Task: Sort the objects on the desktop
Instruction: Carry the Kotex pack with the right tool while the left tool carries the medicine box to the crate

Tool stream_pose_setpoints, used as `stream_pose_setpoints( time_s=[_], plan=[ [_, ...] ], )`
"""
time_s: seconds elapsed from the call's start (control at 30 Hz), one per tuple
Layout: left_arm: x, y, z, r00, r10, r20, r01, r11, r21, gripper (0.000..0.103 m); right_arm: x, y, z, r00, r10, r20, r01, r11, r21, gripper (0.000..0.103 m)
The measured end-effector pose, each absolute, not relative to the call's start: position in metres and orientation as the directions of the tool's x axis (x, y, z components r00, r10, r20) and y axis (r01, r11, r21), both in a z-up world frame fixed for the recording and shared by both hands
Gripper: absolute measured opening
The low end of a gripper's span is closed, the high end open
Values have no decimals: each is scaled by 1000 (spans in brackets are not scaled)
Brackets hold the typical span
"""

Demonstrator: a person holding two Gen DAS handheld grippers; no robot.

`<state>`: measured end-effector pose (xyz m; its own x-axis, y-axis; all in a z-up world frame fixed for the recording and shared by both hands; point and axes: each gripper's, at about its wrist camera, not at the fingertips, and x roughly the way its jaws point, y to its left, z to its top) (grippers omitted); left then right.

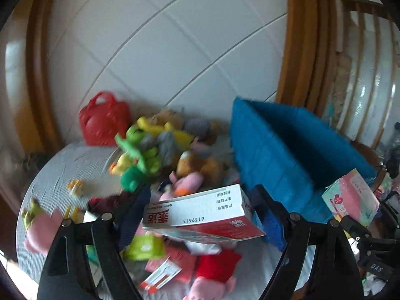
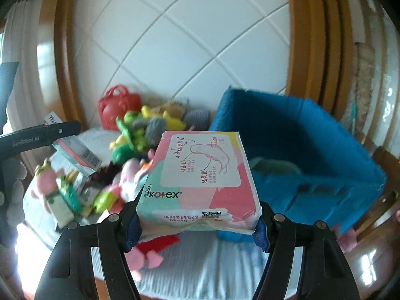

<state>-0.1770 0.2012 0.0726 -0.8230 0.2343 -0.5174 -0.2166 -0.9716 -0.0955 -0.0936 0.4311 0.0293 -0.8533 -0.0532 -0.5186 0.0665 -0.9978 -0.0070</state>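
right tool (image 2: 198, 221) view alone shows blue bin's (image 2: 325, 175) inside.

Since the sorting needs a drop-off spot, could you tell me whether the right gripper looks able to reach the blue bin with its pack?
Probably yes. The right gripper, shut on the Kotex pack, sits beside the open-topped blue bin, with nothing visible between them.

White floor tiles (image 1: 162, 50) with thin grey grout lines are filling the upper middle of both wrist views. Curved wooden framing (image 1: 300, 50) is bending down the right side, and a matching wooden band (image 2: 62, 50) is arcing along the left. At the far right, pale railing bars (image 1: 370, 62) are catching glare. A light curtain (image 2: 15, 37) is hanging at the left edge of the right wrist view.
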Motion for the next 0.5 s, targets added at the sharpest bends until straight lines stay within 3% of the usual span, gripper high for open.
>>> stream_pose_setpoints(
  time_s=[0.3, 0.5],
  plan=[
    [-219, 303, 143, -852, 321, -413, -313, -945, -90, 83, -120, 519, 60, -894, 16, -449, -20, -1000, 3, 70],
    [-264, 397, 143, -802, 372, -467, -381, -921, -79, 83, -162, 591, 62, -874, 61, -482, -66, -998, -6, 70]
  ],
)
